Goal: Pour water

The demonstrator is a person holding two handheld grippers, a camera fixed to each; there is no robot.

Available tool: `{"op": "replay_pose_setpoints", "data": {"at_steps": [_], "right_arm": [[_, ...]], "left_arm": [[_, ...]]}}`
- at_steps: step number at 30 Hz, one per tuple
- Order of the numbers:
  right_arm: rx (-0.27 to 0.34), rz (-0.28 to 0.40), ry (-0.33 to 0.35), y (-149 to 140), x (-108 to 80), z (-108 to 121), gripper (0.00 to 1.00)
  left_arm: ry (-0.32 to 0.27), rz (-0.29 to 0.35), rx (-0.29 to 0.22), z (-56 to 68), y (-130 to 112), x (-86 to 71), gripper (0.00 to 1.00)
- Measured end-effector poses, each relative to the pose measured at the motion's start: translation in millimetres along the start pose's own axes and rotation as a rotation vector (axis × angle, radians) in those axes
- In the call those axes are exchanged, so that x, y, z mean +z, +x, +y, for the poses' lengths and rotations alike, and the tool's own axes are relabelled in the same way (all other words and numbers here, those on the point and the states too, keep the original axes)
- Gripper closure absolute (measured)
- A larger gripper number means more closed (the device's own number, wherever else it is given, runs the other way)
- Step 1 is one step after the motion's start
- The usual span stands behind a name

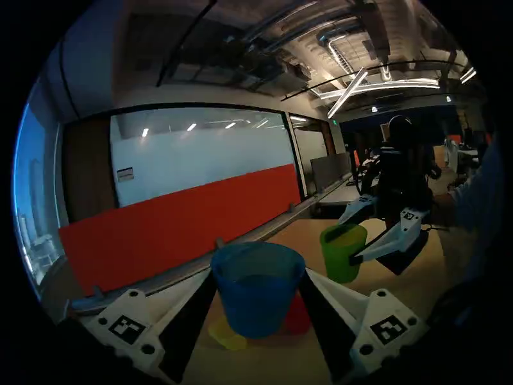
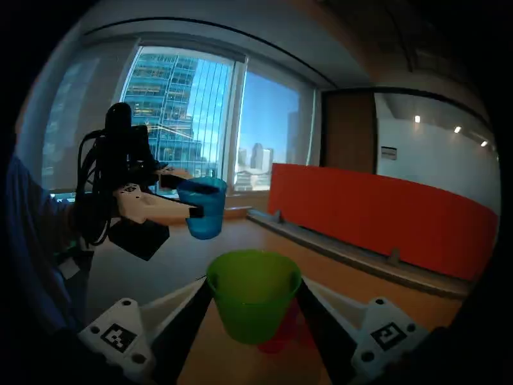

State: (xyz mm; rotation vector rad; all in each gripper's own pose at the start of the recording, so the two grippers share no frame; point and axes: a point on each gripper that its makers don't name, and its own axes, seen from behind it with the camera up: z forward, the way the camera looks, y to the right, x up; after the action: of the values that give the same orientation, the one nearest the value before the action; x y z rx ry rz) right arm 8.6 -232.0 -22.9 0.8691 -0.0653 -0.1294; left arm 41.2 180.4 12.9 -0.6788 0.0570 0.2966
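Left gripper view: clamped blue cup (image 1: pixel 258 289)

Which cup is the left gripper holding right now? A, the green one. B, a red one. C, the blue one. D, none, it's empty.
C: in the left gripper view, the left gripper has a finger pressed on each side of the blue cup; the green cup is between the fingers of the right gripper.

A red partition (image 2: pixel 385 218) borders the wooden table (image 2: pixel 359 282), with windows (image 2: pixel 192 109) beyond.
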Motion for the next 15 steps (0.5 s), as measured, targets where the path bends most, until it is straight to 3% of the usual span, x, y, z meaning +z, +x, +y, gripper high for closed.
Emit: {"op": "replay_pose_setpoints", "data": {"at_steps": [15], "right_arm": [[0.0, 0.037, 0.041, 10, 15.4, -17, 0.09]], "left_arm": [[0.039, 0.022, 0.175, 2.5, 35, 7.4, 0.15]]}}
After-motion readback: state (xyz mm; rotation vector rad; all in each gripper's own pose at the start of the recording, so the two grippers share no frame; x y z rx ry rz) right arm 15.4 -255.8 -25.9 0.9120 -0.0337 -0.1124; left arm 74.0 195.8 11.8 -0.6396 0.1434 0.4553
